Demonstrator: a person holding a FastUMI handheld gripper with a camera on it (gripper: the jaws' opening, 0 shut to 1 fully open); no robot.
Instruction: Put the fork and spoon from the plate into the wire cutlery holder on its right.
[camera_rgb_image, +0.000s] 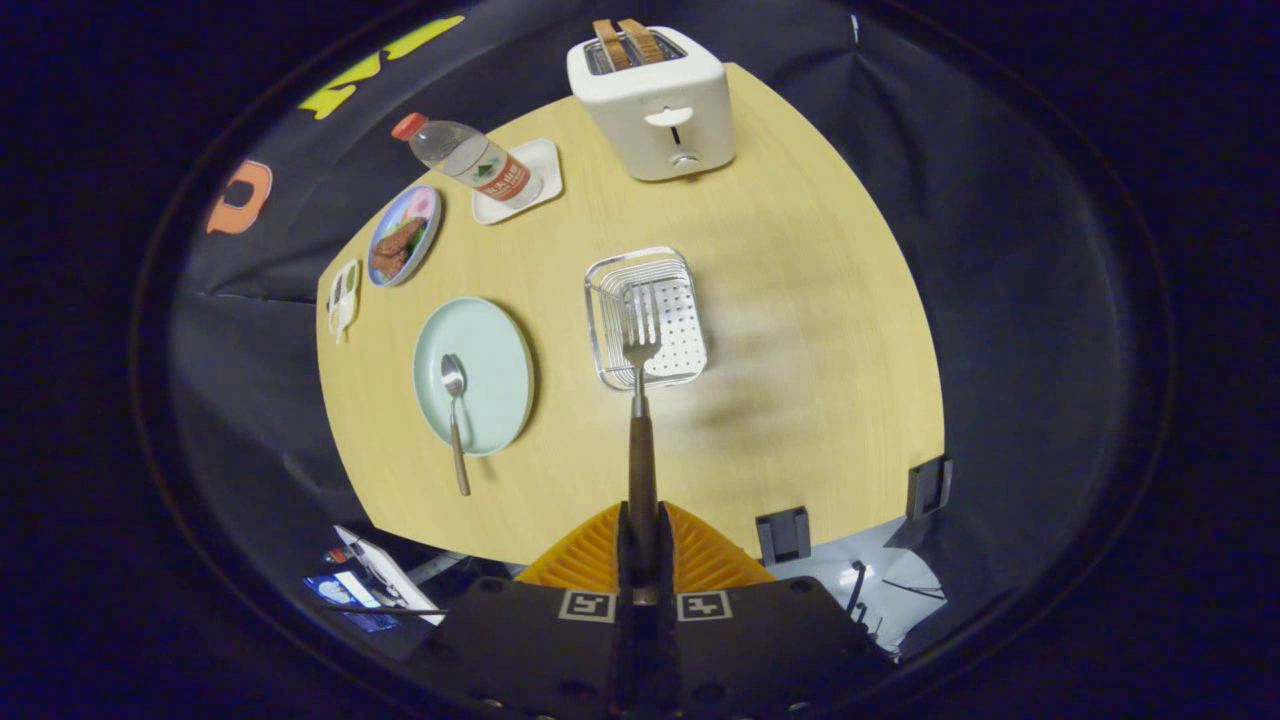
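The fork (640, 380) sticks straight ahead from the hand-held gripper (641, 560), its handle pinched between the two fingers, which are pressed together on it. Its tines show over the wire holder (646, 318), which stands on the counter (800, 330) beyond the fingers. One spoon (455, 415) lies on the one pale green plate (473, 374), left of the holder, its handle sticking out past the rim. Farther back are one food plate (403, 235), one bottle (468, 160) lying on a white tray (520, 180), and one toaster (652, 100) with two slices.
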